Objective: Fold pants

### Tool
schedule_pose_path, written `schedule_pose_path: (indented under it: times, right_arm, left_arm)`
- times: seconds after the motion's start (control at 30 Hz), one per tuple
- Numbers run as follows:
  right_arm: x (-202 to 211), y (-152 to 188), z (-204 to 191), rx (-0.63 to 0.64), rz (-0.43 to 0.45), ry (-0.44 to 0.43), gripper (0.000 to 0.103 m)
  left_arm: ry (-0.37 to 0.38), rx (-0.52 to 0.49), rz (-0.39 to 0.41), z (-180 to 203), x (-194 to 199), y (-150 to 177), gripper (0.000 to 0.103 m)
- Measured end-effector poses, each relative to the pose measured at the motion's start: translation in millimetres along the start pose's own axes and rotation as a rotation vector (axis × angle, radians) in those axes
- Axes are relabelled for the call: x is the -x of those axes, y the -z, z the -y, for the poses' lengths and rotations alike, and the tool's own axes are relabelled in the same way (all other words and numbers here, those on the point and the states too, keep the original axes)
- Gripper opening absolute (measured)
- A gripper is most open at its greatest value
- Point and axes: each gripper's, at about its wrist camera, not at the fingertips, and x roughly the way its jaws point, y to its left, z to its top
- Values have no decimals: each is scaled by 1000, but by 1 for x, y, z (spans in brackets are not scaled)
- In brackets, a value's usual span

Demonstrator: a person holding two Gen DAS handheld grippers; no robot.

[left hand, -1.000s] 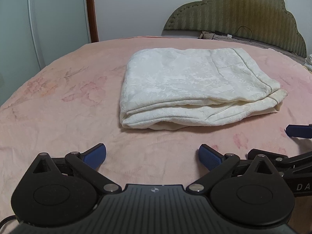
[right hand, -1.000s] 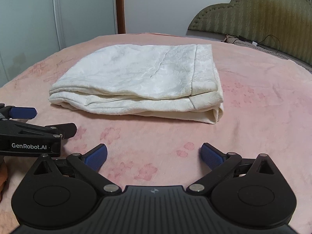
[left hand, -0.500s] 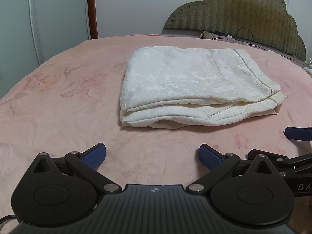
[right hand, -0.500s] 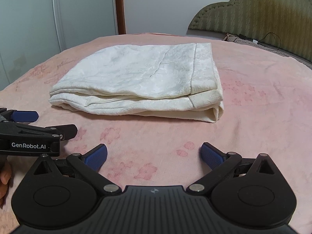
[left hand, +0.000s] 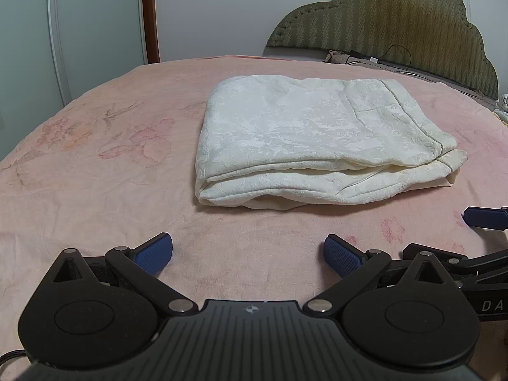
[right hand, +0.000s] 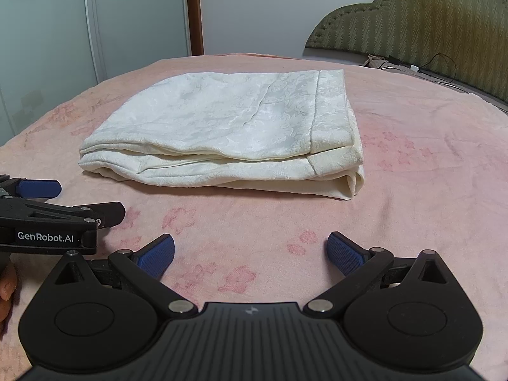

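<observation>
Pants (left hand: 317,146) lie folded in compact cream stack, centre of frame, on pink bed (left hand: 95,190). Fold looks done; layers roughly squared, lower edges slightly uneven. Little left, maybe tidying.

Count: one pants, one bed, one headboard (left hand: 397,16) upper right, two tongs.

Left tongs (left hand: 248,252) spread wide, empty, short of stack. Right tongs (right hand: 250,250) likewise wide, empty, near stack, not touching.
</observation>
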Motion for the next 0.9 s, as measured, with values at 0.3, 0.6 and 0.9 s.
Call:
schedule_pose_path:
  times: [0.3, 0.6, 0.9]
  right_arm:
    - [-1, 0, -5, -17, 0, 25, 103]
    - [1, 2, 0, -50, 16, 26, 103]
    - [1, 1, 0, -48, 9, 53, 103]
  left_arm:
    - [-12, 11, 0, 1, 1, 1, 103]
    - [-25, 38, 3, -2, 2, 2, 103]
    - [-34, 38, 1, 0, 3, 2, 103]
